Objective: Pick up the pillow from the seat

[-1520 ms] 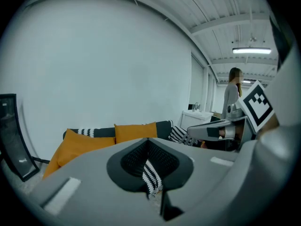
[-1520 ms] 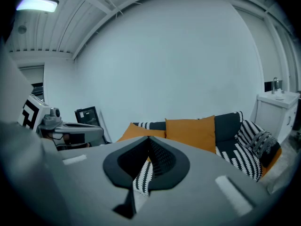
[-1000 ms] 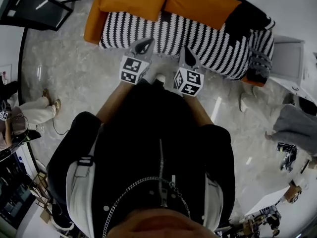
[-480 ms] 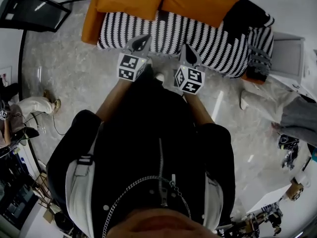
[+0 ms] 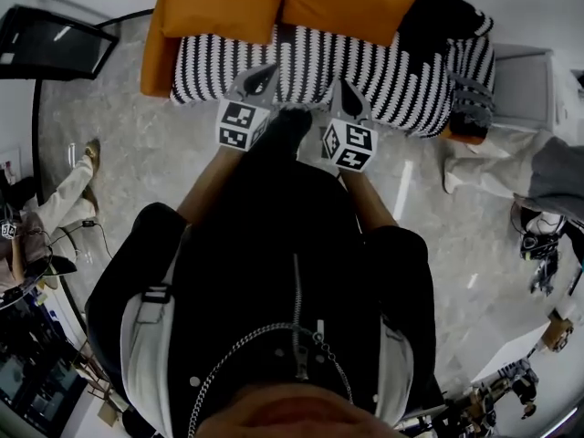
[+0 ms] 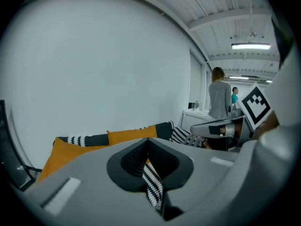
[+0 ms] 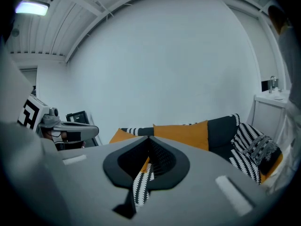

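Note:
Two orange pillows (image 5: pixel 219 3) (image 5: pixel 351 3) lean on the back of a black-and-white striped sofa (image 5: pixel 301 62). A small striped pillow (image 5: pixel 470 108) lies at the sofa's right end. My left gripper (image 5: pixel 262 80) and right gripper (image 5: pixel 349 103) are side by side at the seat's front edge, short of the pillows. Both are shut with nothing in them. In the left gripper view the closed tips (image 6: pixel 149 145) point at the orange pillows (image 6: pixel 129 135). The right gripper view shows its tips (image 7: pixel 149 142) aimed at an orange pillow (image 7: pixel 183 134), with the striped pillow (image 7: pixel 256 149) to the right.
A dark screen (image 5: pixel 50 39) stands at the left and a white cabinet (image 5: pixel 520 85) right of the sofa. One person sits at the left (image 5: pixel 55 199) and another in grey stands at the right (image 5: pixel 557 176). The floor is grey marble (image 5: pixel 119 153).
The person has stepped closer to the sofa, so the seat edge now lies at the gripper tips. Both grippers keep their pose and stay shut.

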`<state>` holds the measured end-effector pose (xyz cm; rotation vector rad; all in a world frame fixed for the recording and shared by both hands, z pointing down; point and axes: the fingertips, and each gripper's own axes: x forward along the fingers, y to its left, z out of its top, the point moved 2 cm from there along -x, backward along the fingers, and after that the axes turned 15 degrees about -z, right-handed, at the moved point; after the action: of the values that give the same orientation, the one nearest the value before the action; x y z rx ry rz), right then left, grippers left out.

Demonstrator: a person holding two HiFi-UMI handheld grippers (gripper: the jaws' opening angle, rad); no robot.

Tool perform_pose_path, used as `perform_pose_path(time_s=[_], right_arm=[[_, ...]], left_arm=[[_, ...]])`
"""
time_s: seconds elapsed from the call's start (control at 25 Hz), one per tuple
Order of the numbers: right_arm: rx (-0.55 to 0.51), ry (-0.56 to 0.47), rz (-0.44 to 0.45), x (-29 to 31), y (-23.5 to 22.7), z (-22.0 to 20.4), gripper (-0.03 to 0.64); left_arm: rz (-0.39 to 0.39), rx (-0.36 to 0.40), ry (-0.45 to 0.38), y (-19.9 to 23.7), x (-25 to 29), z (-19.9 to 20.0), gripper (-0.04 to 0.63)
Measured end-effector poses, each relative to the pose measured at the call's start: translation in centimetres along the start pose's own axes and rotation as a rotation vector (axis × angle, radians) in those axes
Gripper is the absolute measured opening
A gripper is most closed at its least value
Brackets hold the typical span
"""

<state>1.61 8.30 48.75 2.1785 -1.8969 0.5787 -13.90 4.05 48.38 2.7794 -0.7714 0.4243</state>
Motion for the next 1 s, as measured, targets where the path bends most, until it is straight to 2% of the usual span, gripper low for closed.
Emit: perform_pose_path(time_s=[0.48, 1.0], right_arm=[[-0.037, 0.021, -0.013, 5.1, -2.4, 2.3, 0.003], [-0.037, 0.043, -0.034, 13.7, -5.8, 7.2, 0.003]], left_arm=[[-0.044, -0.033, 0.007, 2.6, 6.8, 1.0, 0.011], [-0.072, -0.055, 0.022, 7.6, 15.6, 4.7, 0.011]])
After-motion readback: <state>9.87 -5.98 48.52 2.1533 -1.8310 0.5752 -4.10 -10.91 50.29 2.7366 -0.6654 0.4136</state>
